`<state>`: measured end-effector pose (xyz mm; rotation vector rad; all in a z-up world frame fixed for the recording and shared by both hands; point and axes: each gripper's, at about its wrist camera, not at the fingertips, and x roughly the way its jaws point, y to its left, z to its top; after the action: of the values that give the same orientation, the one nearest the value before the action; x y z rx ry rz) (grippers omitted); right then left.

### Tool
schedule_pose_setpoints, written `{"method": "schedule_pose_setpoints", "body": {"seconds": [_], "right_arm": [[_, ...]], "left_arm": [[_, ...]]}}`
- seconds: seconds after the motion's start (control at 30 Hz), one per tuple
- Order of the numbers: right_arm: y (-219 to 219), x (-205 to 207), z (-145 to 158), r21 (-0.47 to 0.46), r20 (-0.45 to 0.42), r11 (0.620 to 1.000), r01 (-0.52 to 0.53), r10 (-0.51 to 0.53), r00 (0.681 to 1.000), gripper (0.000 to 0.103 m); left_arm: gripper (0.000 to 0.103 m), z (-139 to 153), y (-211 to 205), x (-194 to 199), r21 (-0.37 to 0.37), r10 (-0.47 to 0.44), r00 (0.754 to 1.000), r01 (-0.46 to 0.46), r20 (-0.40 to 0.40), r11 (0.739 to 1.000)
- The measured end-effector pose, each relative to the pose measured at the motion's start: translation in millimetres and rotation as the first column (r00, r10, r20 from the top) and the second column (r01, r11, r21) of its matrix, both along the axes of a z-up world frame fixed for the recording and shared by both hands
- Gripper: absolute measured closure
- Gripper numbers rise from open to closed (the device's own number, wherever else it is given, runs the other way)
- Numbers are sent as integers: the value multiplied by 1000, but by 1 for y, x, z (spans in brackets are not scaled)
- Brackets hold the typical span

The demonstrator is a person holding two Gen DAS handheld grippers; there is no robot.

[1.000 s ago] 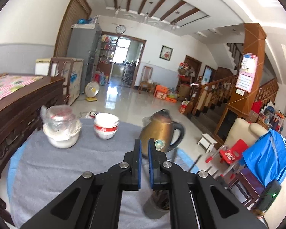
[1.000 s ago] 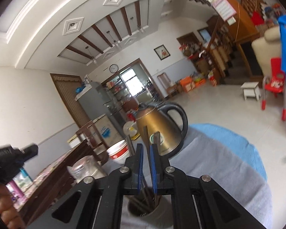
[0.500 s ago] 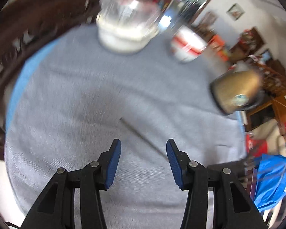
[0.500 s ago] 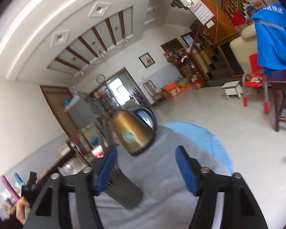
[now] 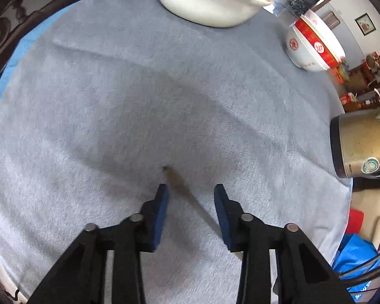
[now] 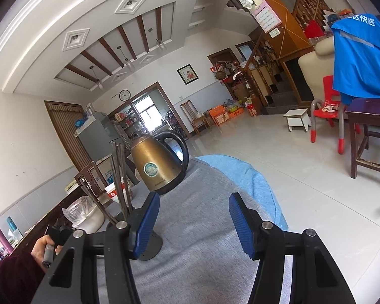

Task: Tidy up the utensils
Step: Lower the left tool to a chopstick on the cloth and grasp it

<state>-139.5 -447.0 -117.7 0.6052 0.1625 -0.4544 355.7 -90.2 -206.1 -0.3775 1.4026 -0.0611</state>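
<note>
Several chopsticks (image 6: 120, 177) already stand in the holder (image 6: 149, 243) near the table's (image 5: 88, 101) right edge, while one chopstick (image 5: 182, 190) lies mid-table between the spread left gripper (image 5: 190, 195), and the right gripper (image 6: 193, 214) hangs spread, empty.

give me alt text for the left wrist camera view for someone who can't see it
The open left gripper hovers low over a grey tablecloth, its blue-padded fingers either side of a single dark chopstick lying on the cloth. A white covered bowl, a red-and-white bowl and a brass-coloured kettle sit along the far and right edges.
</note>
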Motion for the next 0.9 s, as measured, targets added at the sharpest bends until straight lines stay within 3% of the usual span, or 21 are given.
{"method": "schedule_pose_setpoints", "body": {"seconds": [0.17,0.33,0.43,0.57,0.77,0.9], "right_arm": [[-3,-3,-3,15,-2,1000,22,-22,1000,43],[-3,-4,1,1,-6,999,35,-35,999,43],[-1,-6,5,-7,-4,999,36,-36,999,43],[8,-7,11,-26,-1,999,26,-26,1000,43],[21,-8,19,-43,13,999,9,-9,1000,43],[27,-13,23,-54,24,998,10,-8,1000,43]], "left_arm": [[90,-1,-11,5,68,-29,999,26,32,997],[101,1,-13,-2,63,-42,996,37,77,997],[102,10,-11,-20,57,-68,992,62,109,996],[102,45,-13,-37,39,-92,977,86,192,996],[102,118,-2,-81,10,-137,919,143,369,990],[102,172,-5,-109,38,-183,849,189,496,981]]}}
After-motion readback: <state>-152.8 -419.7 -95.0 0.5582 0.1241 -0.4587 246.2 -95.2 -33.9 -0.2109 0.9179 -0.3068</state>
